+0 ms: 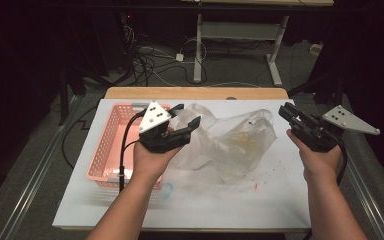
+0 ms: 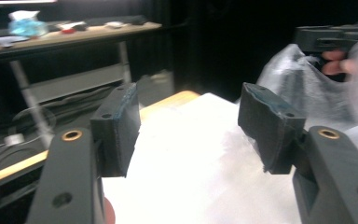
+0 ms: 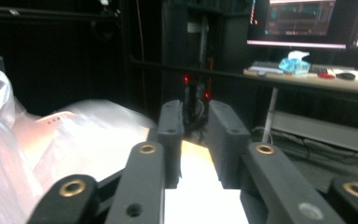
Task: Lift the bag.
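Note:
A crumpled clear plastic bag (image 1: 230, 140) lies in the middle of the white table (image 1: 230, 200), with something yellowish inside it. My left gripper (image 1: 189, 114) hovers over the bag's left edge, jaws wide apart and empty. In the left gripper view, the left gripper (image 2: 189, 126) has bare white table between its pads, and the bag (image 2: 298, 84) is off to the right. My right gripper (image 1: 286, 111) is held just right of the bag. In the right gripper view, the right gripper (image 3: 195, 135) has only a narrow gap between its jaws, with nothing in it.
A pink plastic basket (image 1: 111, 135) stands on the table's left side, behind my left hand. Small orange crumbs (image 1: 265, 175) are scattered near the bag's right front. A wooden strip (image 1: 195, 93) runs along the far edge, with desk legs and cables on the floor beyond.

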A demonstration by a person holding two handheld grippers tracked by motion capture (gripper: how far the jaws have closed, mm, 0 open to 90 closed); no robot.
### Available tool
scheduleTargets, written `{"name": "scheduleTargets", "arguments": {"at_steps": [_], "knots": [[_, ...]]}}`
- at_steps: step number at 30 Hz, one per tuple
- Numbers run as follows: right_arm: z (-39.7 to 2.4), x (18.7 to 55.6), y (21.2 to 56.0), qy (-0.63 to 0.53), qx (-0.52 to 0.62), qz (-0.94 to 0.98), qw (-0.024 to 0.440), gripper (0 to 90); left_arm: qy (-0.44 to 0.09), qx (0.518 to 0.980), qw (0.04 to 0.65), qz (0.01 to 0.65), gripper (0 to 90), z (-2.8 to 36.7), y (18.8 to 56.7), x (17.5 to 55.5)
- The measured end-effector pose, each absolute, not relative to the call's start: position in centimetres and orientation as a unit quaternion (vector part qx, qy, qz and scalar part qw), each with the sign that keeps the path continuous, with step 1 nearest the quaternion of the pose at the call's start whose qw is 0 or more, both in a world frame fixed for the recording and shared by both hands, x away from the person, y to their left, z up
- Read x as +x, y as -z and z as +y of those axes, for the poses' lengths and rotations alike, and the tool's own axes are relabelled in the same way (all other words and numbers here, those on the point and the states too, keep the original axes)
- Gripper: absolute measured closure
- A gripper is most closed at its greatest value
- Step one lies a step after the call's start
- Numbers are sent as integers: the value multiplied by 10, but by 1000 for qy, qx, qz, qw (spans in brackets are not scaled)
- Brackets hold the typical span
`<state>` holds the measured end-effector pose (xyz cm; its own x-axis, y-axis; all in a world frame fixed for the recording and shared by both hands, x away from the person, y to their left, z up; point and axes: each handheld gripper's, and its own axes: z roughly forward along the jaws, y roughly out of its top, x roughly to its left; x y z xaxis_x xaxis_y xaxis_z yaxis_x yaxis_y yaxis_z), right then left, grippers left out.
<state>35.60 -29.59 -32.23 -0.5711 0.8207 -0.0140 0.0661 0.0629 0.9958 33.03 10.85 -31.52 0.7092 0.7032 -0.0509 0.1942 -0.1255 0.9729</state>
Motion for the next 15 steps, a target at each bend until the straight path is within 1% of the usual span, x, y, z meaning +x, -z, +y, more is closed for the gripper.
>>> {"name": "scheduleTargets", "arguments": {"at_steps": [2,4,5,8,9,10,12,14,15], "knots": [[-299,348,323,-593,331,659,323,716,-206,721,584,310,293,117,315,321],[-302,342,324,-594,333,659,321,688,-207,724,579,314,231,123,315,312],[-304,339,326,-591,334,662,318,665,-211,722,578,316,187,127,316,307],[-306,334,334,-584,336,670,314,579,-212,732,562,320,100,134,322,295],[-307,333,338,-579,336,673,313,541,-210,737,554,325,64,136,325,293],[-307,332,341,-580,337,674,310,500,-205,739,550,331,7,138,328,291],[-309,331,348,-578,341,676,303,386,-199,736,550,342,0,144,334,288],[-311,332,355,-579,346,676,296,237,-200,734,548,347,0,147,338,286],[-311,332,358,-579,350,674,296,176,-199,737,544,350,0,148,341,286]]}}
